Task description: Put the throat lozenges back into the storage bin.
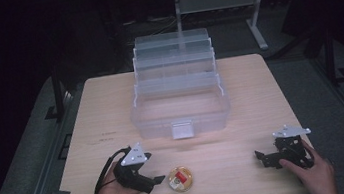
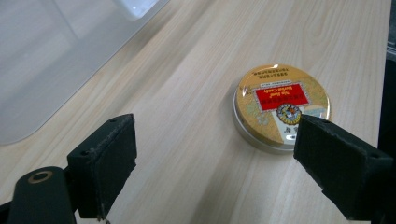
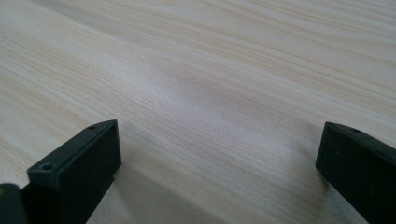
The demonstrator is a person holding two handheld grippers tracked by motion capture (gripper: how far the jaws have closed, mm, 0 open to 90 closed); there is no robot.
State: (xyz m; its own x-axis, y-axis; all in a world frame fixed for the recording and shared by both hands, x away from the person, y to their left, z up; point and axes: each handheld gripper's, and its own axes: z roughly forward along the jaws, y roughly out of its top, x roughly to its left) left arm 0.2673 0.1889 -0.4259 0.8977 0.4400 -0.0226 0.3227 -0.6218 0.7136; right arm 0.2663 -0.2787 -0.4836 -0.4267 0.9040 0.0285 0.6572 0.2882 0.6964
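With the jaws of the left gripper [image 1: 157, 180] spread wide and nothing between them, the round tin [image 1: 180, 178] lies flat on the table [image 1: 255, 91], lid up, just beside that gripper's tip and in front of the clear plastic box [image 1: 180, 107]; the box stands open, its trays stepped back, well apart from the tin; from the left gripper view the tin [image 2: 281, 107] sits off to one side, peeking out past one jaw rather than centred in the gap, so the grab, as I read it, is not lined up yet; the right gripper [image 1: 261, 157] rests on the table on the far side of the tin from the left one, well apart from it, its jaws also spread, with bare wood between them in the right gripper view; to do this well, I'd swing the left gripper across until the tin sits midway between the jaws, come down low so the pads meet the short side wall and not the domed lid, then squeeze evenly; a shallow metal tin like this looks slippery, so a skewed pinch could send it skating across the table
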